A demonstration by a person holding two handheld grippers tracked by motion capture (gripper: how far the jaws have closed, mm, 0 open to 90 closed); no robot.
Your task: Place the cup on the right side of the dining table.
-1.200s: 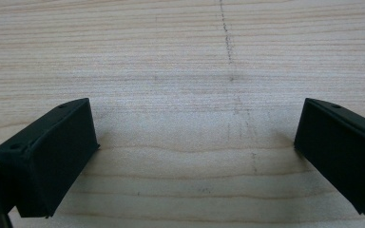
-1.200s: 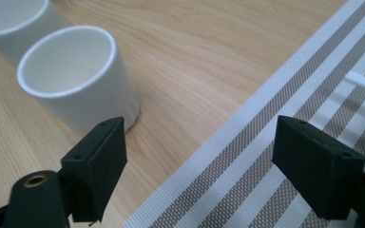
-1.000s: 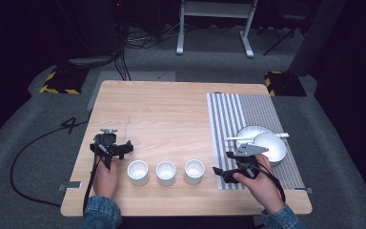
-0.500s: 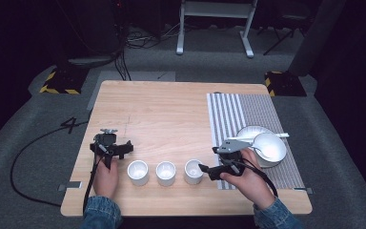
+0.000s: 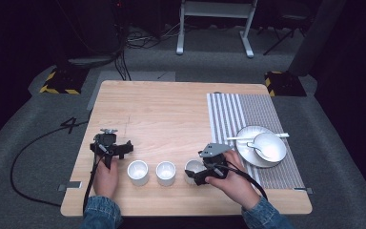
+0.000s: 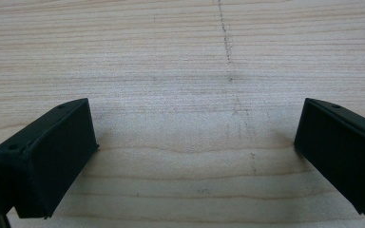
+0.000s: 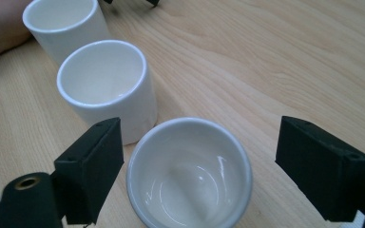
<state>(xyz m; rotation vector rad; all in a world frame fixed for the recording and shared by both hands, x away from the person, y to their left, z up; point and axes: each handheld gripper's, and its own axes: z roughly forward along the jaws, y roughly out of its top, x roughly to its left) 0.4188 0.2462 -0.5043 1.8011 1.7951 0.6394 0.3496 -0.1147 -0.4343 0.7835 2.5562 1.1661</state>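
The right tool (image 7: 199,156), its blocky matte-black jaws spread apart, straddles a glossy white round cup (image 7: 190,173) low in the frame, touching neither side. Two taller cylindrical cups (image 7: 104,90) run to the upper left on the pale wood-grain counter (image 7: 275,57). The left tool (image 6: 195,156) gapes over bare wood.

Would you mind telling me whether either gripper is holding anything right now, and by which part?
Nothing is held. The right gripper stands open around the nearest white ceramic cup; the left gripper is open over bare wood.

Blue denim cuffs, black cables, and each black tool (image 5: 110,149) (image 5: 205,172) has blocky, screw-holed jaws
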